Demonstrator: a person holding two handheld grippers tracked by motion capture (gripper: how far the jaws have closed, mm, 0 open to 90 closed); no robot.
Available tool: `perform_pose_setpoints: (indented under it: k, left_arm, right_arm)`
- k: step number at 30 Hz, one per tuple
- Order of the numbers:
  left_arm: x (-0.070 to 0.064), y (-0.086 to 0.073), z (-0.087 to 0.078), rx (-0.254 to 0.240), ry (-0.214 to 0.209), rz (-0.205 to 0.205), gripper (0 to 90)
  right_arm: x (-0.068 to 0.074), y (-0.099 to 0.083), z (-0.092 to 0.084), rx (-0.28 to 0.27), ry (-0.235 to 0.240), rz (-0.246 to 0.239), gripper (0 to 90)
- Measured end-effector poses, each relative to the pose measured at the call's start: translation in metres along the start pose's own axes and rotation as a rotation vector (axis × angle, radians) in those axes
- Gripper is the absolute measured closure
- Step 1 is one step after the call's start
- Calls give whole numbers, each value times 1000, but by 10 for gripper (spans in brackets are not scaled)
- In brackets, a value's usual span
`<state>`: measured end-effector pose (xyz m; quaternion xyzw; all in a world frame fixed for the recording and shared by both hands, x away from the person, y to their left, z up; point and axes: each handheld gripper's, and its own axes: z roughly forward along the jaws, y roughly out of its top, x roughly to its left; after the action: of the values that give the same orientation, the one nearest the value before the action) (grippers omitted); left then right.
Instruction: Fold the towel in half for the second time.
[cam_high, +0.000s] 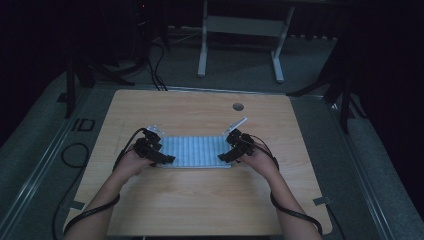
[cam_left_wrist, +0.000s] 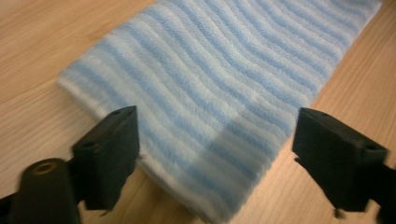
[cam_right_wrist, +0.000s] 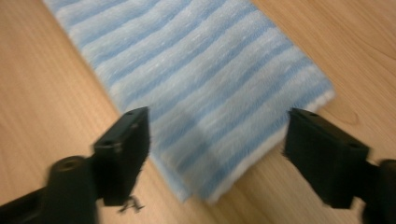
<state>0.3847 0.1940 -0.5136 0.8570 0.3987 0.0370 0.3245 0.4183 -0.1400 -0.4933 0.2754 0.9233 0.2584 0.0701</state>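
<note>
matte black blocky jaws over a fluffy blue-and-white striped towel (cam_left_wrist: 219, 88), folded flat on pale woodgrain

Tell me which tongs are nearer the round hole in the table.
Right. The right tongs sit at the striped towel's right end, below and slightly left of the hole. The left tongs sit at the towel's left end, farther away across the table.

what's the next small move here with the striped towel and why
Probably lift both grippers up and away from the towel. It lies folded flat on the table, and the left gripper and right gripper both stand open over its ends, with no cloth pinched.
</note>
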Motion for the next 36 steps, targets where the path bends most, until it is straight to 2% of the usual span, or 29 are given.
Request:
perform_pose_setpoints:
  k: [1,2,3,4,7,11,15,17,20,22,26,29,33,36]
  left_arm:
    - [0,0,0,0,0,0,109]
    - [-4,-11,-7,-48,8,-4,59]
    - [-4,-11,-7,-48,8,-4,57]
    - [-6,-19,-11,-86,31,-11,35]
    - [-8,-31,-17,-122,25,-21,15]
    - [-11,-49,-19,-119,27,-5,15]
    - [-13,-69,-21,-147,3,-18,15]
    - [-13,-78,-22,-156,7,-27,15]
    - [-13,-90,-26,-172,25,-30,15]
    - [-14,-97,-29,-190,52,-33,15]
    - [-16,-112,-35,-222,114,13,15]
    - [-17,-122,-39,-232,130,3,15]
    - [-17,-133,-44,-243,139,-47,16]
    - [-19,-137,-48,-254,148,-51,15]
  right_arm:
    - [0,-3,-3,-12,-3,1,194]
    - [2,-9,-8,-21,-16,-10,174]
    - [3,-12,-11,-31,-19,-14,168]
    - [4,-16,-13,-39,-18,-16,161]
    - [4,-27,-19,-63,-36,-22,142]
    - [4,-46,-26,-103,-56,-23,138]
    - [0,-69,-32,-160,-89,-8,138]
    - [-2,-80,-34,-185,-104,1,138]
    - [-4,-98,-38,-218,-113,27,137]
    - [-5,-110,-41,-248,-117,50,137]
    - [-1,-136,-49,-300,-129,63,138]
    - [3,-156,-54,-315,-140,77,138]
    - [5,-179,-62,-307,-159,109,138]
    - [5,-193,-67,-314,-174,142,139]
